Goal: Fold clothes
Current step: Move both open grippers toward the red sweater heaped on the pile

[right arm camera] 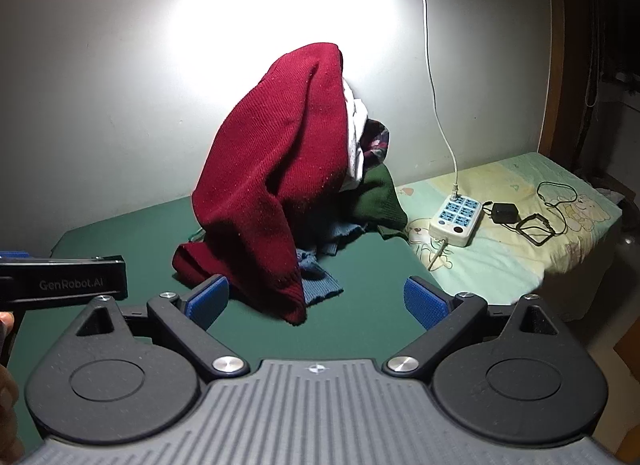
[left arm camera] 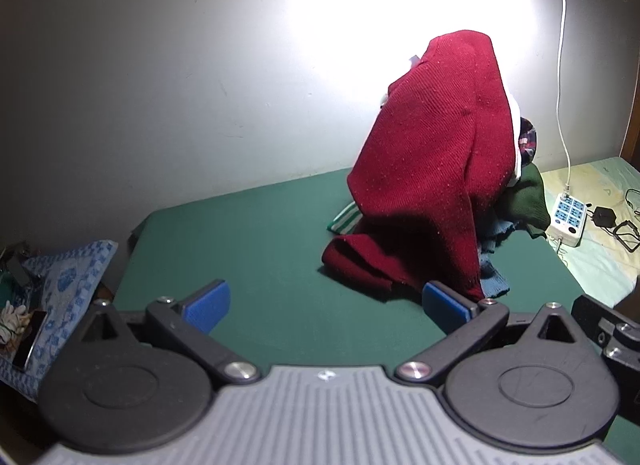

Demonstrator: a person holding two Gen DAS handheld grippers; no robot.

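Mostly, red sweater (left arm camera: 432,161) hides the pile (both tools gape, empty).

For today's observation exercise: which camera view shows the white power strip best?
The right wrist view: the power strip lies whole on the patterned sheet, its sockets and cable plain. The left wrist view shows it near the right edge, smaller and more distorted.

Each hand-held gripper (left arm camera: 326,307) (right arm camera: 316,303) has a ribbed grey body, 2 round black discs, black linkage arms with silver screws and 2 blue textured pads (right arm camera: 426,303); one side reads "GenRobot.AI".
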